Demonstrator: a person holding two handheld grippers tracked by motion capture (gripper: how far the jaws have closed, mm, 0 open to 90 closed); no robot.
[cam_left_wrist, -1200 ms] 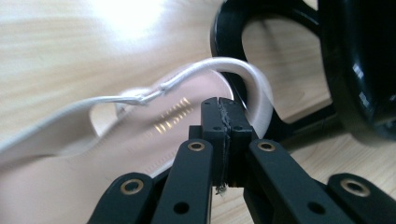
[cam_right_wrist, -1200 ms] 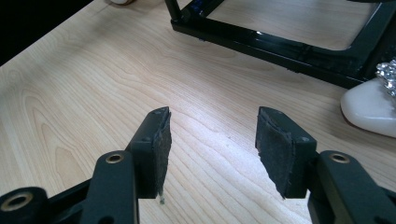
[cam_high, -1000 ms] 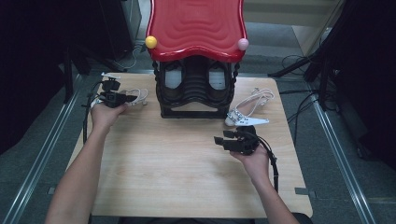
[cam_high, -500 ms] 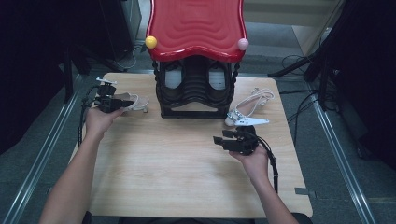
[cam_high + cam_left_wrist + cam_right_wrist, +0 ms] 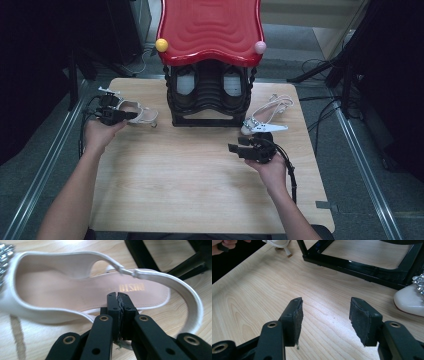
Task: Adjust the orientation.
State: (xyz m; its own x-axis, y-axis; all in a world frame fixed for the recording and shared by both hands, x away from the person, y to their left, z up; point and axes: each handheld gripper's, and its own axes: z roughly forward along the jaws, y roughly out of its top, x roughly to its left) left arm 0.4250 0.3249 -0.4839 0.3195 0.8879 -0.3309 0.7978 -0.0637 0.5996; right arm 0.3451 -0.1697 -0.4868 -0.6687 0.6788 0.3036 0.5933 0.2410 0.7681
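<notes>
High view, near to far: the near half of the worktop (image 5: 200, 200) is bare wood from its near edge up to the two hands, giving open room across its middle. The right claw (image 5: 234, 148) hovers right of centre, pointing toward the left edge; in the right gripper view its jaws stand apart, released, with bare wood between the pads (image 5: 297, 318) and nothing gripped. Just beyond it, near the right edge, lies a white sandal (image 5: 262, 122) with a jewelled toe, its straps trailing toward the far right corner. At the left edge, the left claw (image 5: 134, 115) is clenched on the side edge of a second white sandal (image 5: 75, 290); the left gripper view shows both jaws pressed together over that thin edge beside the insole, the heel strap looping to the right. This sandal sits near the far left corner, close beside the black rack (image 5: 210, 97), which stands at the middle of the far edge under a red wavy top (image 5: 210, 27).
</notes>
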